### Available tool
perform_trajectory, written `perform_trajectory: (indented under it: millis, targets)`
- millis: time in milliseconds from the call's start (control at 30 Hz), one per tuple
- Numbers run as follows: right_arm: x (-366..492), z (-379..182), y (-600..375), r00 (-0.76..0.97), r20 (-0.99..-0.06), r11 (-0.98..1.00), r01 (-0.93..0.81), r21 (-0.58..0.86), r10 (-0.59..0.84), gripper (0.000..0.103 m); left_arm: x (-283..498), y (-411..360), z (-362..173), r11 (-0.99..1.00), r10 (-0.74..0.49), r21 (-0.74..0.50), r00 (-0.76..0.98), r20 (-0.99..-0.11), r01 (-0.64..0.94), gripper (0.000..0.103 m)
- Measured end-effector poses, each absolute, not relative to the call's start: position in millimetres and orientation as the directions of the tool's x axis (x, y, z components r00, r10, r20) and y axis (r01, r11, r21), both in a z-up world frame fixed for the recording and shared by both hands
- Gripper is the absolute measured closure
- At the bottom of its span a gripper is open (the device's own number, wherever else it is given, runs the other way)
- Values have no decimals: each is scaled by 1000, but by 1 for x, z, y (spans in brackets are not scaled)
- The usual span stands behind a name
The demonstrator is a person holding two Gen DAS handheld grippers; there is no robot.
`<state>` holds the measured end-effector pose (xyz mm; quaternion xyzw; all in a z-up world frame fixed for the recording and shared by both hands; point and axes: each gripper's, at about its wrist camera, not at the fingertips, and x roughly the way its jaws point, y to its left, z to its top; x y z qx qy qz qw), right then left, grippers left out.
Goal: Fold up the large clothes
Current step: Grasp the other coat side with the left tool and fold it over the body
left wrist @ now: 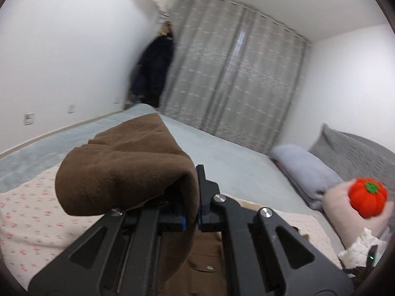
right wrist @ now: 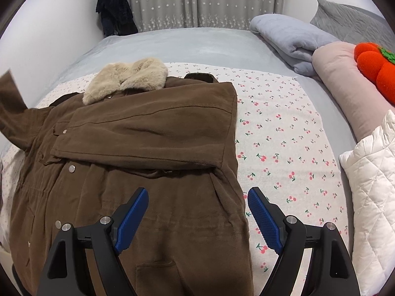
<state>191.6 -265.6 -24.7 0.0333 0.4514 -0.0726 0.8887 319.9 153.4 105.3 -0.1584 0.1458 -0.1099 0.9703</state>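
Observation:
A brown coat (right wrist: 148, 209) with a beige fur collar (right wrist: 126, 79) lies face up on a cherry-print sheet (right wrist: 284, 135). One sleeve (right wrist: 153, 133) is folded across its chest. The other sleeve (right wrist: 12, 103) rises off the bed at the left edge of the right wrist view. My left gripper (left wrist: 193, 180) is shut on that brown sleeve (left wrist: 128, 162), held up in the air; the cloth drapes over the jaws and hides one fingertip. My right gripper (right wrist: 197, 197) hovers open over the coat's lower right edge, with nothing pressed between its blue pads (right wrist: 265, 219).
On the right of the bed lie a folded grey blanket (right wrist: 291, 39), a pink bolster (right wrist: 345, 79), an orange pumpkin plush (right wrist: 375, 66) and a white quilted garment (right wrist: 375, 185). Dark clothes (right wrist: 116, 7) hang in the far corner beside grey curtains (left wrist: 234, 74).

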Motion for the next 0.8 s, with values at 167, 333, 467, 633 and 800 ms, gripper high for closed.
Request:
perform_trajectory:
  millis: [167, 333, 467, 633, 800]
  targets:
    - [189, -20, -270, 597, -796, 984, 178, 6, -103, 19, 325, 66, 96, 896, -420, -294, 850, -317, 333, 96]
    - [188, -19, -270, 606, -789, 983, 182, 18, -98, 19, 327, -25, 40, 854, -520, -266, 705, -483, 447, 96]
    - [192, -25, -265, 589, -804, 985, 171, 18, -87, 19, 320, -74, -35, 832, -529, -271, 546, -649, 484, 95]
    - [199, -29, -249, 584, -809, 990, 141, 19, -68, 19, 300, -102, -97, 841, -467, -195, 497, -731, 504, 85]
    - [216, -25, -225, 598, -801, 996, 86, 23, -33, 19, 276, -88, -67, 798, -534, -264, 433, -726, 542, 38]
